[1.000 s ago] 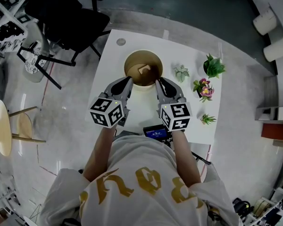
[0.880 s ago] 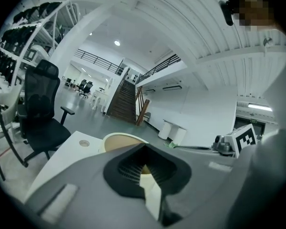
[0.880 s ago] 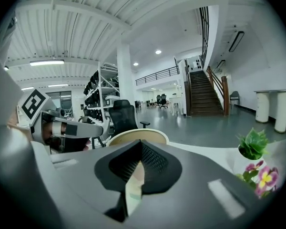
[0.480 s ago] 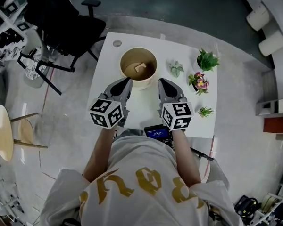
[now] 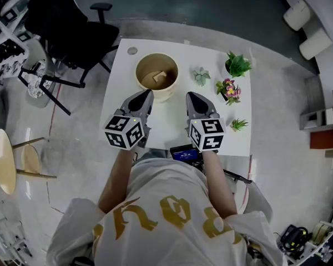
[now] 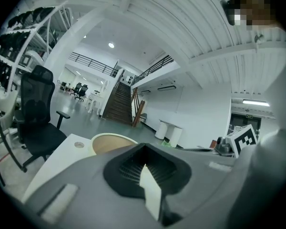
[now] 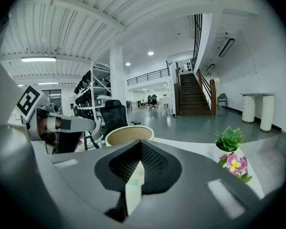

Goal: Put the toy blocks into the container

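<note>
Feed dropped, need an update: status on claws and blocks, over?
Left claw shut, empty. Right claw shut, empty. One block in container, no others seen. Plants off to the right, nothing in the way.

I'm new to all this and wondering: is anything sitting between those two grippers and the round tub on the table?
Nothing visible does. Only bare table lies between the left gripper, the right gripper and the tub; the small plants stand off to the right. A block lies inside the tub.
</note>
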Available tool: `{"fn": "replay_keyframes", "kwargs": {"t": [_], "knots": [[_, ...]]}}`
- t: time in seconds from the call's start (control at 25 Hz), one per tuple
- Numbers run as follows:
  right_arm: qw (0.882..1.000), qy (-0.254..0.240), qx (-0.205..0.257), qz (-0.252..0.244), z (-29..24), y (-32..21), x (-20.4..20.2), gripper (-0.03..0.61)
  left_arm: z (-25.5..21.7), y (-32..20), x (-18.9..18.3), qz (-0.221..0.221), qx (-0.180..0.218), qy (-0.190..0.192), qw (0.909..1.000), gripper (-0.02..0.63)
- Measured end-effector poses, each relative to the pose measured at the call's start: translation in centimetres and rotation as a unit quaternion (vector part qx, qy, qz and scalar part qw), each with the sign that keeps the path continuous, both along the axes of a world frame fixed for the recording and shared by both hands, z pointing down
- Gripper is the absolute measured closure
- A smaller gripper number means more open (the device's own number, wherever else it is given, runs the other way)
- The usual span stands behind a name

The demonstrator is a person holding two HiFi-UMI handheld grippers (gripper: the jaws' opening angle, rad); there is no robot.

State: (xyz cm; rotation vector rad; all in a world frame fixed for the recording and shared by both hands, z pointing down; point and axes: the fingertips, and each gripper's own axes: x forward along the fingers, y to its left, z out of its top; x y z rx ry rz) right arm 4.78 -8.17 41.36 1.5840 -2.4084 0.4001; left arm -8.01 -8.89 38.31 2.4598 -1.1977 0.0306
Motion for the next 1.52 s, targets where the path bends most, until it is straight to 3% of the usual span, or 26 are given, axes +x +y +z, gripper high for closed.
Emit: {"fn": "replay_keyframes", "kwargs": {"t": [1.52], "knots": [[1.0,0.011,-0.004,0.001,0.61,-0.16,0.67,0.555,0.4,-0.14,-0.34,-0.009,-0.006,-0.01,0.9999,0.612]]}}
